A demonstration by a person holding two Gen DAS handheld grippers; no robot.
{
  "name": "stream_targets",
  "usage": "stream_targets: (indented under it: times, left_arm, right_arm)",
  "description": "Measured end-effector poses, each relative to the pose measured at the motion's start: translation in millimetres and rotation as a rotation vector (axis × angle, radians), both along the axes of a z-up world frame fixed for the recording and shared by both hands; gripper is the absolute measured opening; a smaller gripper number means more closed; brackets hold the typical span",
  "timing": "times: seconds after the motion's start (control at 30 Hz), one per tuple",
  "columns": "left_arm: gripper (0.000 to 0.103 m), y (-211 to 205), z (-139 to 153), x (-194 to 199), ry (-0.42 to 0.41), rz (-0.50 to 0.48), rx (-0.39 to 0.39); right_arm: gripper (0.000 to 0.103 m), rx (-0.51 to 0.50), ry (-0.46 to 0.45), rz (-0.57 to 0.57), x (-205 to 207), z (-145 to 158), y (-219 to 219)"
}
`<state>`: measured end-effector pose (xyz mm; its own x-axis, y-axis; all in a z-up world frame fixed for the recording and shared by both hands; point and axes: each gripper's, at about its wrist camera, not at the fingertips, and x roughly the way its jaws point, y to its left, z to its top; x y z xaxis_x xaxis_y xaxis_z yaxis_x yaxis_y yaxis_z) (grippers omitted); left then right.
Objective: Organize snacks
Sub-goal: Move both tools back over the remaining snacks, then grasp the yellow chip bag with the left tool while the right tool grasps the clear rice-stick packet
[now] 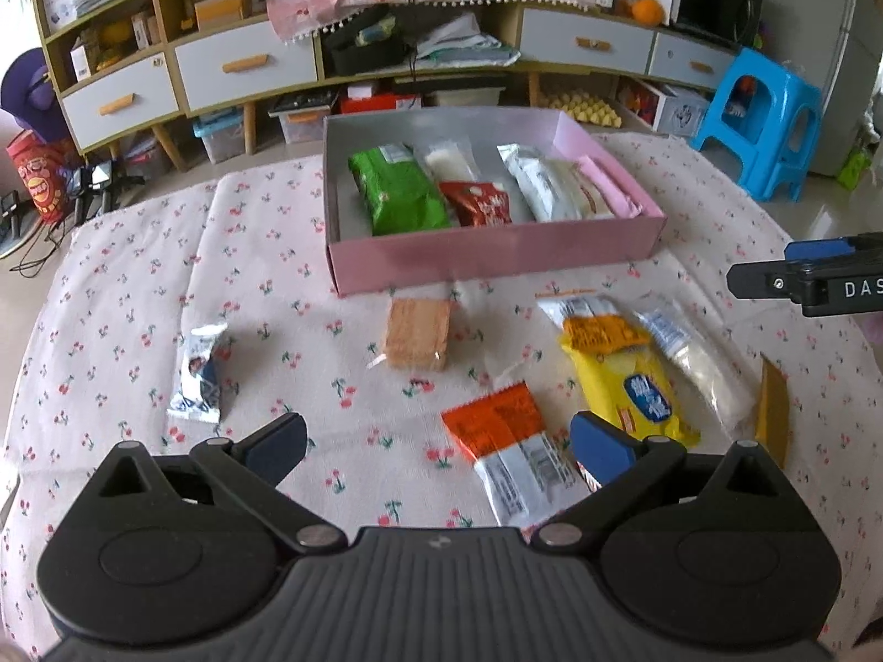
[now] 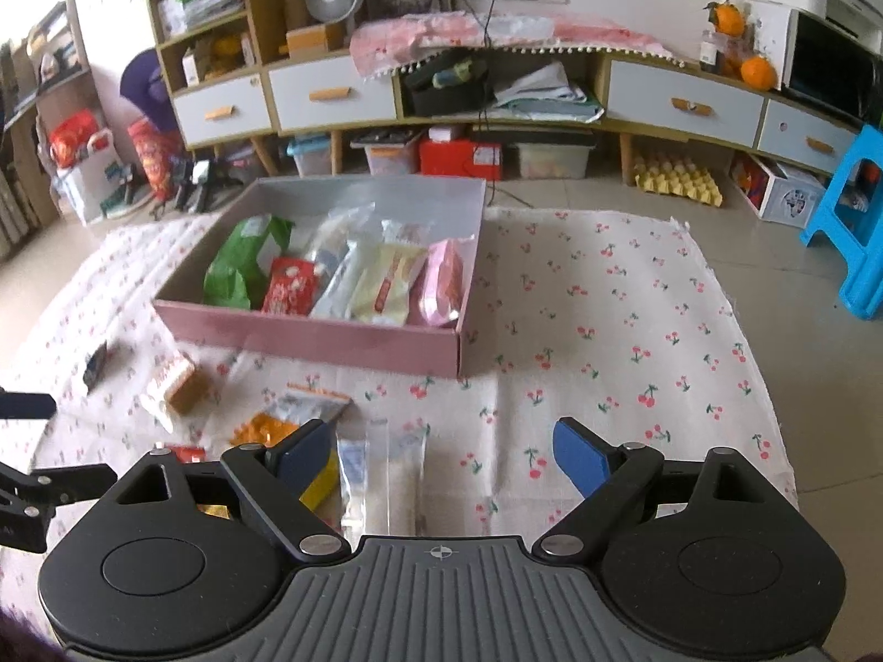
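Left wrist view first: the left gripper [image 1: 439, 444] hangs over the cherry cloth [image 1: 138, 287] with its jaws spread wide and nothing between the pads, angled down at the loose snacks. The pink box [image 1: 496, 259] sits at twelve o'clock, already holding a row of packs side by side, the green pack [image 1: 397, 190] at its left end, so the sorting looks partly done. Still out on the cloth: a wafer pack [image 1: 416, 334] just in front of the box, a small blue-white pack [image 1: 201, 372] at ten o'clock, an orange pack [image 1: 510, 458] close to the right pad, a yellow pack [image 1: 629, 380] at two o'clock beside a clear pack [image 1: 701, 364]. The orange one lies nearest, so it seems the likely pick. Over to the right wrist view: the right gripper [image 2: 441, 455] is also wide and empty, and the clear pack [image 2: 381, 480] lies lengthwise between its pads, untouched, lined up for a pinch across its narrow side. The box [image 2: 331, 336] waits at eleven o'clock, and there's room at its near edge for more.
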<state>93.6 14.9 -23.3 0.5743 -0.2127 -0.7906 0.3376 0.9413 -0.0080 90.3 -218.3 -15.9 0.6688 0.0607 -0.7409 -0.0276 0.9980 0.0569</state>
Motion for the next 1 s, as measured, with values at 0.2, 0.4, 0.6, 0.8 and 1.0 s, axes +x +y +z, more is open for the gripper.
stream_targets:
  times: [0.2,0.4,0.6,0.8,1.0]
  left_arm:
    - [0.102,-8,-10,-5,0.019,-0.023,0.006]
    - [0.101,-26,-15,-11,0.02,-0.088,0.023]
    - [0.096,-50,-19,-11,0.024,-0.108,0.032]
    - [0.083,-74,-23,-5,0.03,-0.104,0.009]
    - [0.076,-88,-31,2,0.053,-0.085,0.005]
  right_arm:
    - [0.09,-0.02,0.064,0.05,-3,-11,8]
    - [0.09,-0.044,0.116,0.065,-2,-21,12]
    - [0.09,-0.041,0.157,0.02,3,-27,2]
    - [0.09,-0.03,0.16,-0.01,6,-28,-10]
    - [0.09,0.007,0.168,-0.048,8,-30,-26]
